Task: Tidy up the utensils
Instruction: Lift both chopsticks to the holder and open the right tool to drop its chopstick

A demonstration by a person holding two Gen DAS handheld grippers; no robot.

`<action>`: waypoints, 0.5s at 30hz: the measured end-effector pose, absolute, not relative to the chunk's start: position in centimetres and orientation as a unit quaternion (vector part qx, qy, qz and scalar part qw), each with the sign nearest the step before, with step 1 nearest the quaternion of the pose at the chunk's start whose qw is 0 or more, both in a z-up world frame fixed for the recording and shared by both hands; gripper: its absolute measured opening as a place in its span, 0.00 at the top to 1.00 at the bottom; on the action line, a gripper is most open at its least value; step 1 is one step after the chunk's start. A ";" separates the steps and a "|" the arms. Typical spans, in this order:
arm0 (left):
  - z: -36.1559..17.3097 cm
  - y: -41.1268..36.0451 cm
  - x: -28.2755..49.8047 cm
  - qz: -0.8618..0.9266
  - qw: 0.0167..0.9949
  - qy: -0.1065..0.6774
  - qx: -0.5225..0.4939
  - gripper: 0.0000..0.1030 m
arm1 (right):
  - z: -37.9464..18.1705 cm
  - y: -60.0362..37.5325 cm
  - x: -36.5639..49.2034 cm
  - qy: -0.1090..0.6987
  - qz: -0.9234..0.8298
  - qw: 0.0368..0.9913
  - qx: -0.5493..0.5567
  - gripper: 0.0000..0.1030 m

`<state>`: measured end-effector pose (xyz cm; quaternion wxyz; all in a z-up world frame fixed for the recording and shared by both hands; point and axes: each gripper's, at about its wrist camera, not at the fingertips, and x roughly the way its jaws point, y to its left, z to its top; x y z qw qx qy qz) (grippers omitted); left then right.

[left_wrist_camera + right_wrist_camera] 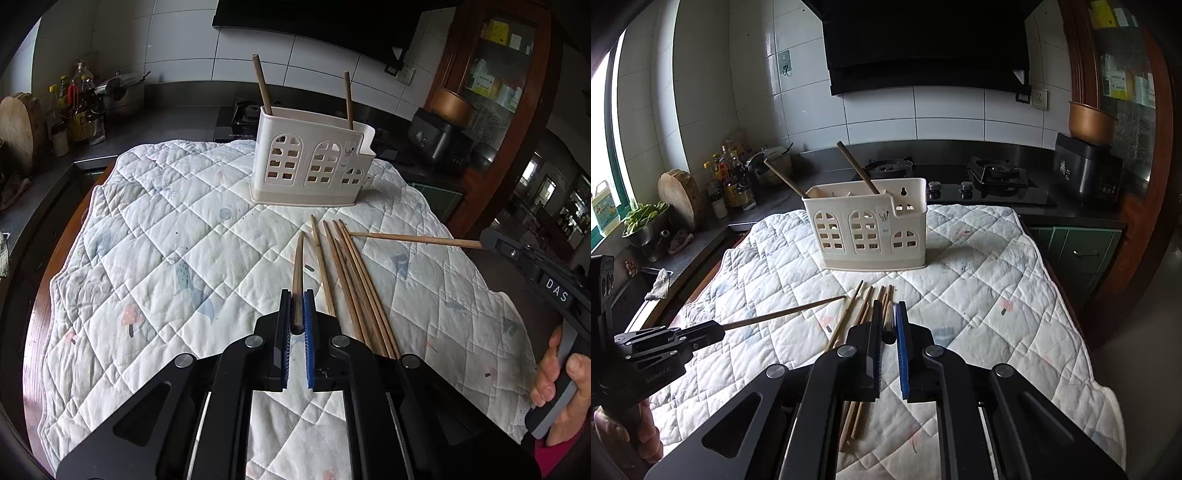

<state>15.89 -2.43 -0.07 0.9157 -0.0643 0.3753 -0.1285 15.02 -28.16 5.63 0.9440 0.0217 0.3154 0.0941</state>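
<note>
Clearly, each gripper carries one chopstick, and what the coming move turns on is how those sticks lie relative to the utensil holder (312,162). The left chopstick (297,262) is clamped at its thick end between the closed pads of the left gripper (297,314); its long axis runs straight forward along the fingers, tapered tip ahead, aimed roughly at the holder's near wall. The right chopstick (413,238) is pinched by the right gripper (888,325), whose jaws are likewise closed tight on it. In the left wrist view this stick lies crosswise, its tip reaching over the far ends of the loose chopsticks (354,288).

That loose bundle rests on the quilted cloth (166,229) over the worktop, between the grippers and the holder, fanned slightly with long axes pointing toward the holder. The holder stands upright beyond them at the far part of the cloth, with two chopsticks already leaning inside (262,85), well apart from each other.

Both grippers hang above the cloth, tilted forward and down, neither plainly the nearer to the holder. I judge that each stick must be tipped toward vertical, tip down, over the holder's open top before release. A hand (561,387) grips the right handle at the frame's lower right.
</note>
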 end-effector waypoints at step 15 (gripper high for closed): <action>4.8 -1.8 21.4 -0.166 0.919 0.354 -0.045 0.95 | 16.5 -29.0 22.9 0.281 0.105 0.954 0.009 0.94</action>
